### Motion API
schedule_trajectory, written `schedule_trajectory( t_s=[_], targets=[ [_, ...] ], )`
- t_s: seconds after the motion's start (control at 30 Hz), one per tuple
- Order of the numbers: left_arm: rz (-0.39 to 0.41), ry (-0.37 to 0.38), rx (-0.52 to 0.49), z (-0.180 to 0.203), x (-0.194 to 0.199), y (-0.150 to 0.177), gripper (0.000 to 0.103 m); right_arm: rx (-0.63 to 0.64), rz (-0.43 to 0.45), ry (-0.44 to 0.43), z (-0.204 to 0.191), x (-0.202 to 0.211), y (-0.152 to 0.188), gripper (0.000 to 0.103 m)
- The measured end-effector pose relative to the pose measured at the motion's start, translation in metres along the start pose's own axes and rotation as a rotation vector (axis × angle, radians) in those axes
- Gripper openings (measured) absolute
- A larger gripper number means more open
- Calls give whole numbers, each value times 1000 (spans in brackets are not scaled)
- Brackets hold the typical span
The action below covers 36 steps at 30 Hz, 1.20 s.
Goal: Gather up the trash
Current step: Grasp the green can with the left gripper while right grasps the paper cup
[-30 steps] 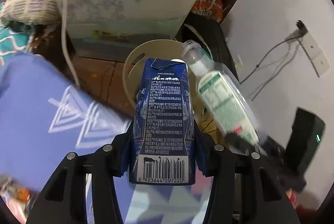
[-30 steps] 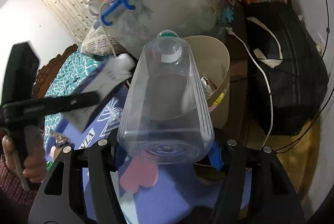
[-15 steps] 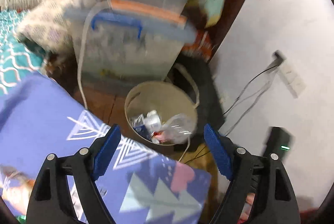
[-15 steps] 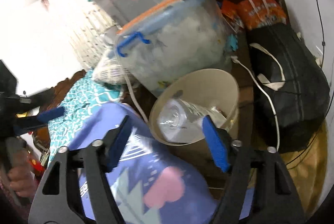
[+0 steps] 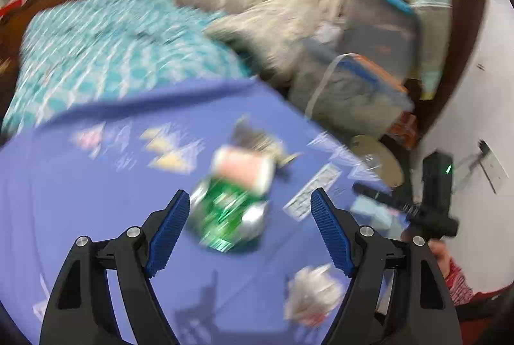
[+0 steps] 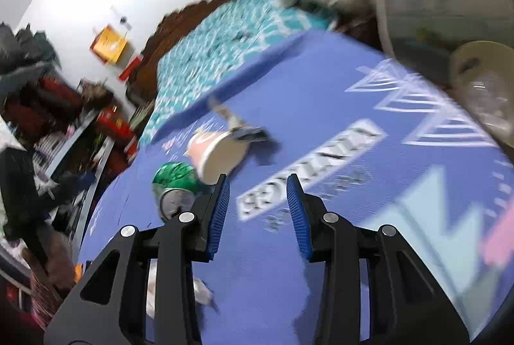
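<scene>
Tools [image 5: 249, 210] [image 6: 258, 199] — two, empty (agape) | cans [image 5: 229, 213] — one | cups [image 6: 217, 154] — one

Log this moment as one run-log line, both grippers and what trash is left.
left gripper: open, over green can | right gripper: open, empty | paper cup lying beside can | bin: bottle inside

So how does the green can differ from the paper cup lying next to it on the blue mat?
The green can is shiny metal with a silver end facing the right wrist camera; the paper cup is matte, pinkish outside and cream inside. The can's end is closed, while the cup's open mouth shows its hollow inside. The can lies nearer the left gripper, the cup beyond it. Both lie on their sides on the blue mat, ungrasped.
</scene>
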<state>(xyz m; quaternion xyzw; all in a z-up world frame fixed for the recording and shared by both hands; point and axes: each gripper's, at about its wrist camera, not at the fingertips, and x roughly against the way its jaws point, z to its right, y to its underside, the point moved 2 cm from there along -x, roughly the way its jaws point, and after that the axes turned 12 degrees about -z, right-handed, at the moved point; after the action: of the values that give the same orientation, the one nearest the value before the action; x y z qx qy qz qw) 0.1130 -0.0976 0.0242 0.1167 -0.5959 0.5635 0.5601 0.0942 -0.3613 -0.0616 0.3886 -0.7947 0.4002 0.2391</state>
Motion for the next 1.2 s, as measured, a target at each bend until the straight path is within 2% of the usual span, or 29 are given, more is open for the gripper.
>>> schedule_trajectory(
  t_s=[0.07, 0.13, 0.2, 0.3, 0.4, 0.47, 0.53, 0.6, 0.63, 0.67, 0.7, 0.73, 0.77, 0.8, 0.93, 1.07, 1.2],
  targets=[
    [-40, 0, 59, -23, -5, 13, 73, 26, -58, -14, -12, -21, -14, 41],
    [-73, 16, 110, -43, -16, 21, 73, 14, -142, -108, -21, -42, -25, 41],
    [-110, 55, 170, -61, -30, 23, 71, -36, -188, -153, -26, -65, -32, 41],
    [-136, 117, 225, -71, -52, 23, 70, -55, -216, -157, -30, -91, -46, 41],
    [-166, 139, 258, -77, -71, 22, 70, -87, -247, -199, -33, -119, -57, 39],
    [-180, 182, 282, -80, -83, 20, 70, -88, -267, -212, -35, -128, -58, 25],
    [-191, 213, 304, -80, -95, 19, 70, -86, -299, -208, -33, -141, -51, 17],
    [-186, 256, 337, -82, -104, 18, 68, -106, -326, -221, -25, -155, -39, 16],
    [-182, 262, 342, -80, -106, 18, 68, -116, -322, -239, -21, -154, -32, 16],
    [-181, 274, 344, -78, -108, 16, 64, -112, -310, -251, -19, -154, -31, 16],
    [-192, 331, 353, -76, -112, 16, 53, -111, -309, -252, -20, -153, -31, 15],
    [-196, 353, 363, -74, -115, 15, 43, -114, -309, -258, -20, -150, -29, 15],
    [-200, 356, 368, -72, -117, 15, 31, -113, -302, -266, -21, -148, -27, 14],
    [-206, 343, 361, -69, -118, 16, 25, -105, -290, -265, -23, -145, -27, 12],
    [-158, 354, 361, -69, -103, 20, 17, -57, -239, -272, -31, -114, -25, 7],
    [-94, 346, 356, -75, -64, 26, 16, 13, -169, -259, -43, -74, -15, 6],
    [-33, 321, 350, -81, -26, 35, 16, 68, -120, -311, -58, -31, 8, 6]
  ],
)
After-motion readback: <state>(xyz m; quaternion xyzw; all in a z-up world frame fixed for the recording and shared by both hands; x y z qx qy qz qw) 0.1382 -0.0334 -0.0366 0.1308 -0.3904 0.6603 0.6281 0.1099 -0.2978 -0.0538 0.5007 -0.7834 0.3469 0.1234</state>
